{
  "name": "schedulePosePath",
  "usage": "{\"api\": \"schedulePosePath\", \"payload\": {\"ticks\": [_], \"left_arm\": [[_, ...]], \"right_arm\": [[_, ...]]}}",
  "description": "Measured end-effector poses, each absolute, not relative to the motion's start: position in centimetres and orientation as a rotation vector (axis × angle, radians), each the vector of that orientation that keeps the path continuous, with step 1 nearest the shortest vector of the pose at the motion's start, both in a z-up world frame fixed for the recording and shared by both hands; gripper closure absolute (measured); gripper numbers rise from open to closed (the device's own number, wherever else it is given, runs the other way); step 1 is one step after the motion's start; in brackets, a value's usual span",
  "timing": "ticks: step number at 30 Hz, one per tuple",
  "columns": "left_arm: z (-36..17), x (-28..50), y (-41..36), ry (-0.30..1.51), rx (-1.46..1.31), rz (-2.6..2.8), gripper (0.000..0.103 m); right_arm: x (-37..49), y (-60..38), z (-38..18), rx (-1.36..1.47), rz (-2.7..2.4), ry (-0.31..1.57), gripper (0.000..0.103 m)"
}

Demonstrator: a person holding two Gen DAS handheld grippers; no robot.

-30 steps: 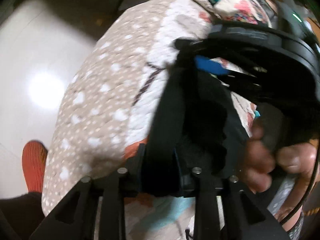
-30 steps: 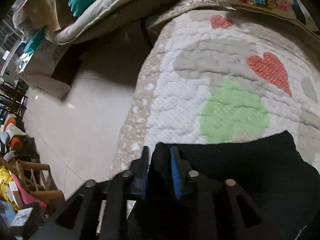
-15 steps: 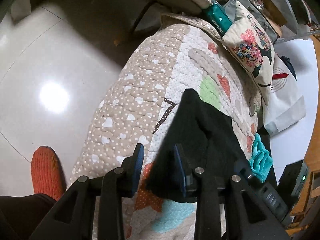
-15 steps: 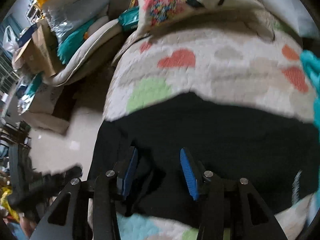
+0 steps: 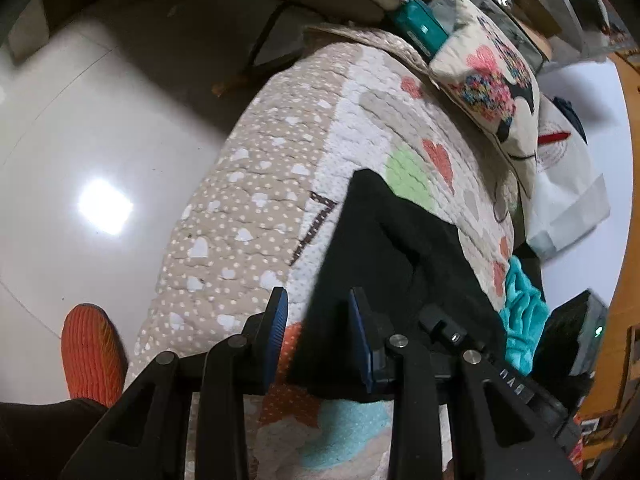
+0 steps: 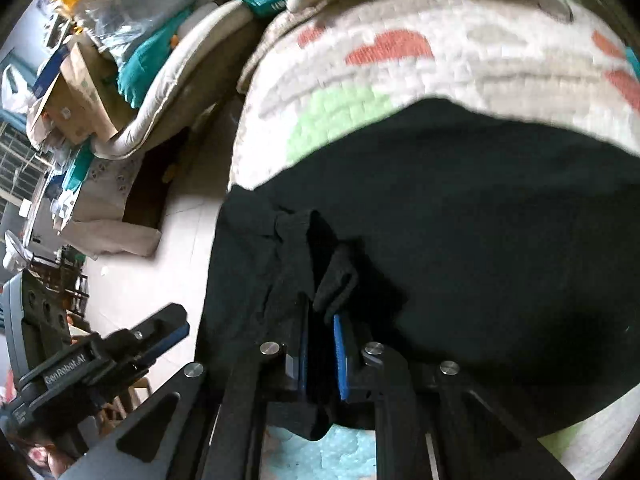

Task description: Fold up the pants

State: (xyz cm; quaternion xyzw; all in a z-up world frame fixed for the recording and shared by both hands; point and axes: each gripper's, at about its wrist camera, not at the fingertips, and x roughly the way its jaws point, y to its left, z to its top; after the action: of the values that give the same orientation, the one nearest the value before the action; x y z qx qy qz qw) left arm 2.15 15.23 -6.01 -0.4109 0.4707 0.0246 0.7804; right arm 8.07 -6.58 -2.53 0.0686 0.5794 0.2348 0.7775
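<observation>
The black pants [image 5: 392, 248] lie folded on a quilted bed cover [image 5: 248, 184] with hearts and coloured patches. My left gripper [image 5: 318, 338] is open and empty, its blue pads astride the pants' near left edge. It also shows in the right wrist view [image 6: 168, 334], at the lower left. My right gripper [image 6: 320, 354] is shut on a raised fold of the black pants [image 6: 460, 216] at their near edge, with a flap of cloth standing up between the pads. The right gripper's body shows in the left wrist view [image 5: 452, 330].
A cushion with a flower print [image 5: 492, 80] lies at the bed's far end. A teal cloth [image 5: 522, 312] lies to the right of the pants. A shiny floor [image 5: 80, 160] and an orange slipper [image 5: 90, 350] are on the left. Piled bedding and boxes [image 6: 120, 64] stand beyond the bed.
My left gripper let go of the pants, opened and drew back. My right gripper opened, moved to the near edge and shut on a fold there.
</observation>
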Motion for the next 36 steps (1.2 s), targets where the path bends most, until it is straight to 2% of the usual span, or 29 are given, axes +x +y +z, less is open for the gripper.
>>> {"api": "schedulePosePath", "payload": {"ticks": [7,11,16,21,25,31,33,36], "left_arm": [[-6.8,3.3,12.6,1.084,-0.774,0.019,0.071],[-7.4,3.7,11.9,1.115,-0.713,0.05,0.068],[-7.7,3.8,12.1,1.124,-0.724,0.063,0.064],[-7.6,3.3,13.0,1.118,-0.782,0.059,0.064],[-7.8,3.5,12.6,1.139,-0.761,0.053,0.06],[-6.8,3.5,12.7,1.117,-0.724,0.077,0.059],[-6.0,3.3,12.9,1.083,-0.701,0.095,0.059],[-4.4,3.2,12.8,1.02,-0.658,0.103,0.059]], "right_arm": [[8.5,-8.4,-3.5,0.132,0.42,1.252,0.091],[8.3,-9.3,-2.6,0.127,0.357,1.219,0.075],[7.1,-9.4,0.5,0.142,0.414,1.093,0.075],[7.3,-7.6,-1.0,0.183,0.482,1.148,0.075],[8.3,-6.1,-3.4,0.135,0.458,1.238,0.075],[7.6,-7.8,-1.3,0.14,0.452,1.187,0.074],[6.7,-9.8,0.1,0.145,0.424,1.149,0.067],[4.8,-14.5,1.9,0.17,0.345,1.094,0.062]]}}
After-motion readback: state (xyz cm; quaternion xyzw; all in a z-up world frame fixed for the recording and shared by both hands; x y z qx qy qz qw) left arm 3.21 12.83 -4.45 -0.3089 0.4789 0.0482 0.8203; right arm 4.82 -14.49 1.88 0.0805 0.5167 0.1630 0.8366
